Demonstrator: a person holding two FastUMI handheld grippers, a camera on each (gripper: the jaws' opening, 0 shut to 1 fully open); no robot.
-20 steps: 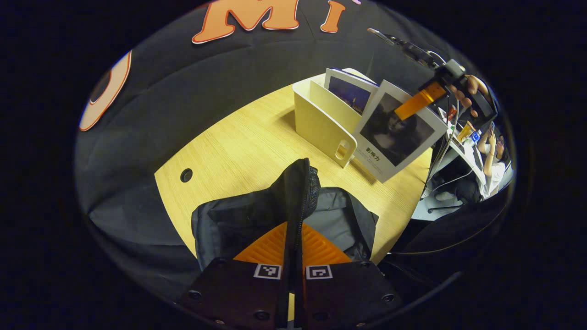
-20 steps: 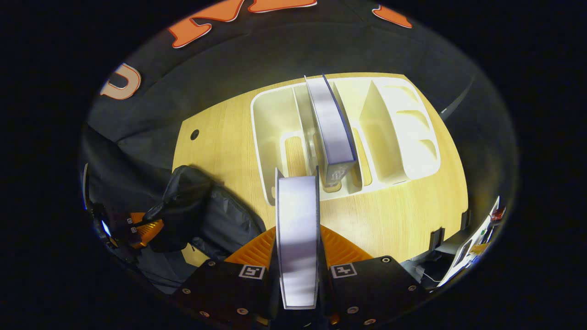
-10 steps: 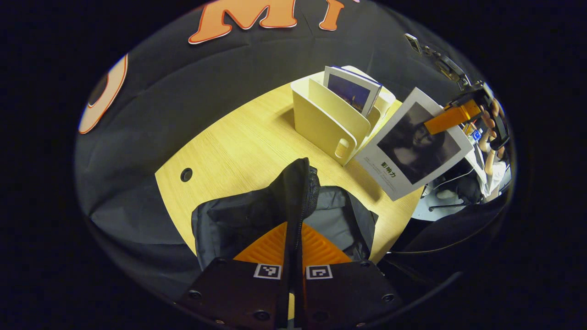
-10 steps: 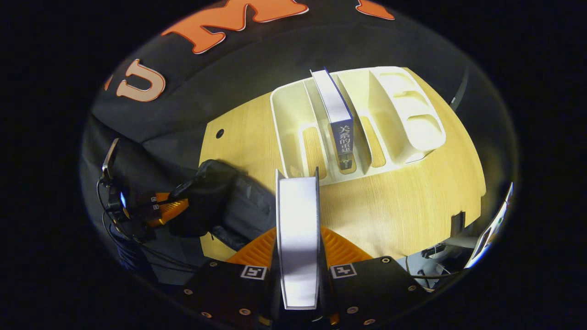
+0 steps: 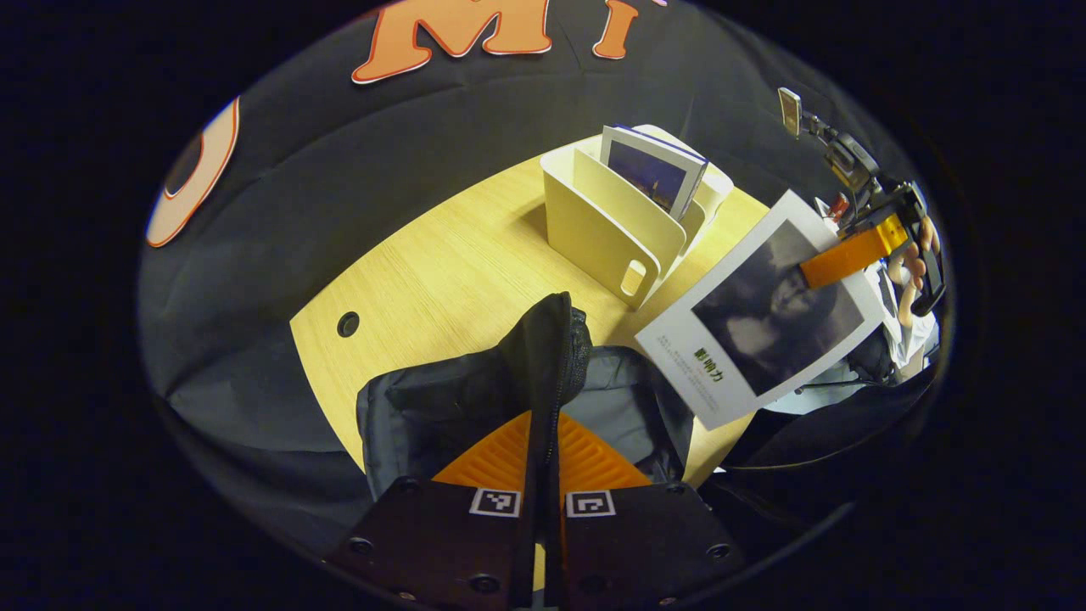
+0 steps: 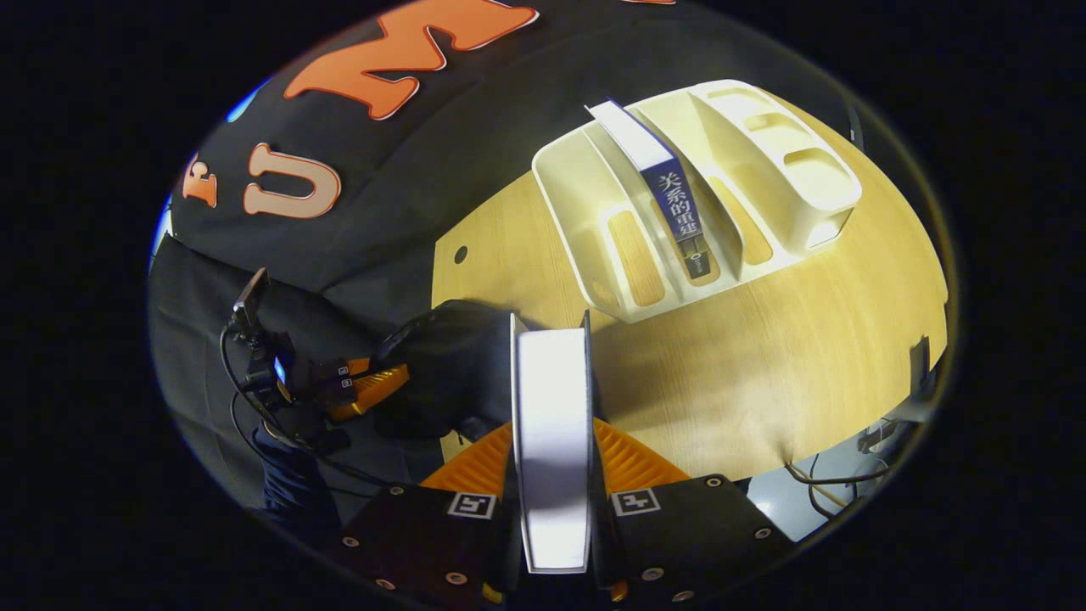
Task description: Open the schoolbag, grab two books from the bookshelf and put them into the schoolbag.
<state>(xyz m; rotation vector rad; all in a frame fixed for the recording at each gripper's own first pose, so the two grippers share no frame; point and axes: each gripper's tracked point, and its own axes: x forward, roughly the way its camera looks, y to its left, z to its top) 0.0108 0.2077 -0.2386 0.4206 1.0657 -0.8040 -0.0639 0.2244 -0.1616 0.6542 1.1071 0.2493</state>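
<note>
Left gripper view: the left hand-held gripper (image 5: 543, 475) pinches the schoolbag (image 5: 517, 399) flap while the right hand-held gripper (image 6: 551, 475) pinches a book (image 6: 551, 441), which could bump the bag's edge and slip out.

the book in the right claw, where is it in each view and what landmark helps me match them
Left gripper view: the held book hangs at right, front cover showing, pinched by the right claw above the schoolbag.
Right gripper view: the same book is at bottom centre, page edge toward the camera, between that claw's fingers.
Shared landmark: the cream bookshelf with the second book in it.
</note>
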